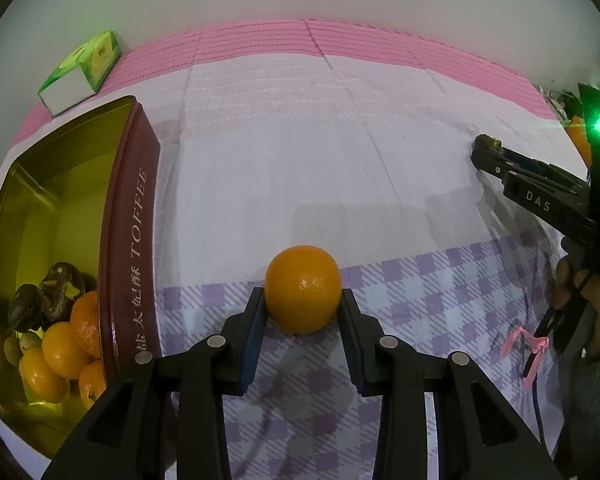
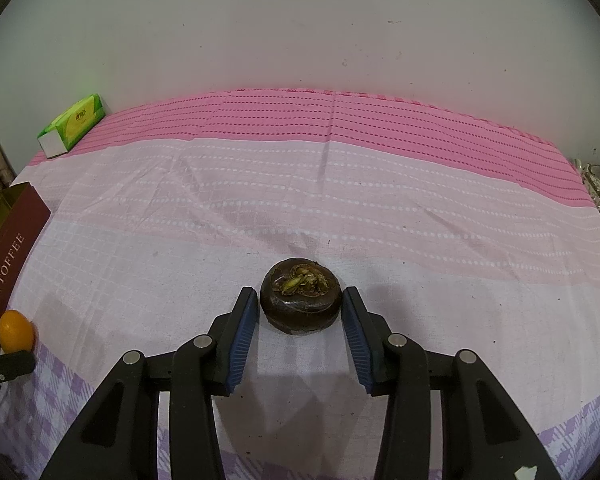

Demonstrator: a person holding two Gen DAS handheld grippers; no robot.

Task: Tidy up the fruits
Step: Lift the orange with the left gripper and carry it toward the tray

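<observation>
Your left claw (image 1: 302,294) is clamped on an orange (image 1: 303,289), both pads touching its sides, above the checked lilac edge of the cloth (image 1: 284,152) that covers the desk. Just to its left stands the open maroon toffee tin (image 1: 130,240), gold inside, already holding several oranges (image 1: 64,350) and dark brown fruits (image 1: 48,296). A green tissue pack (image 1: 82,70) lies far back by the wall. Your right claw (image 2: 299,302) straddles a squat dark brown fruit (image 2: 299,300) with a dried greenish crown; the right pad touches it, but a thin gap shows at the left, so I cannot tell whether it grips. Nothing lies between either claw and the tin.
</observation>
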